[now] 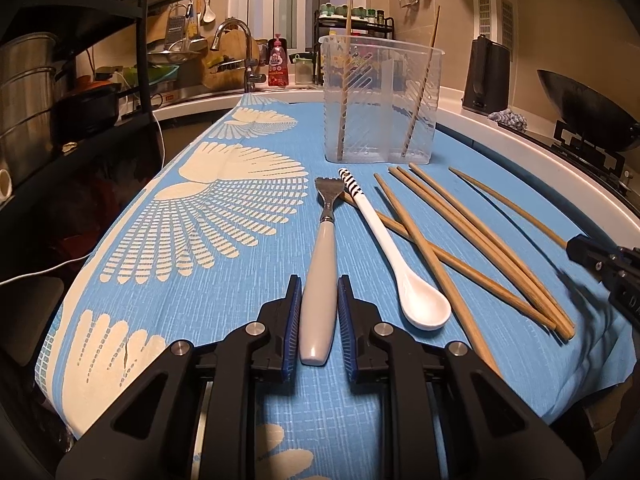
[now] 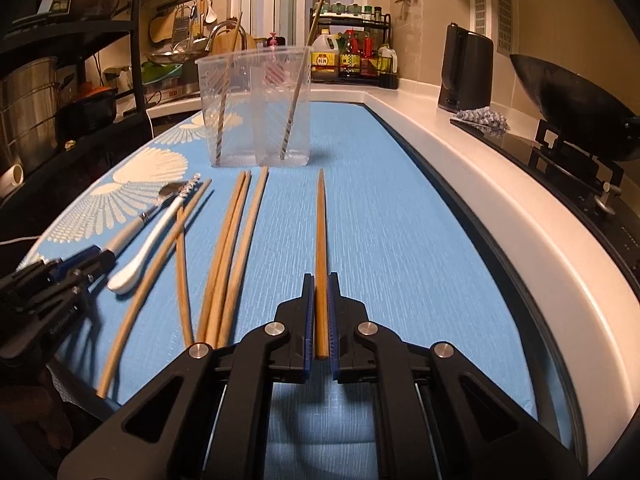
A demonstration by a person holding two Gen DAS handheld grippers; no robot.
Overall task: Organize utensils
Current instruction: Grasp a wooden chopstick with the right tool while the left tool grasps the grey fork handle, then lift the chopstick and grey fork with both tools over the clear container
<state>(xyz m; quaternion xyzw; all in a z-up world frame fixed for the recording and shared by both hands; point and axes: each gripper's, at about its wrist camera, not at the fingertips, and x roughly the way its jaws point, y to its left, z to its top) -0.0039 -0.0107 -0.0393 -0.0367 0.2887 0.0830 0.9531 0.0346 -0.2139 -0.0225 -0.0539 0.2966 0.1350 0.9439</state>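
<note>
My left gripper point(image 1: 319, 280) is shut on the grey-white handle of a fork point(image 1: 322, 236), which lies on the blue cloth with its tines pointing away. A white spoon point(image 1: 400, 248) lies just right of it, then several loose wooden chopsticks point(image 1: 472, 248). In the right wrist view, my right gripper point(image 2: 320, 280) is shut on the near end of one chopstick point(image 2: 320, 224) lying apart on the cloth, pointing toward the holder. A clear plastic utensil holder point(image 1: 416, 76) stands at the far end with two chopsticks upright inside. The left gripper point(image 2: 100, 258) and fork point(image 2: 132, 232) also show in the right wrist view.
A blue cloth with a white pattern point(image 1: 224, 216) covers the work surface. A raised white counter edge point(image 2: 480, 184) runs along the right, with a black kettle point(image 2: 466, 68), a dark wok point(image 2: 576, 100) on the stove and a knitted cloth point(image 2: 484, 118). A sink tap point(image 1: 236, 36) and a pot rack point(image 1: 36, 80) are at the far left.
</note>
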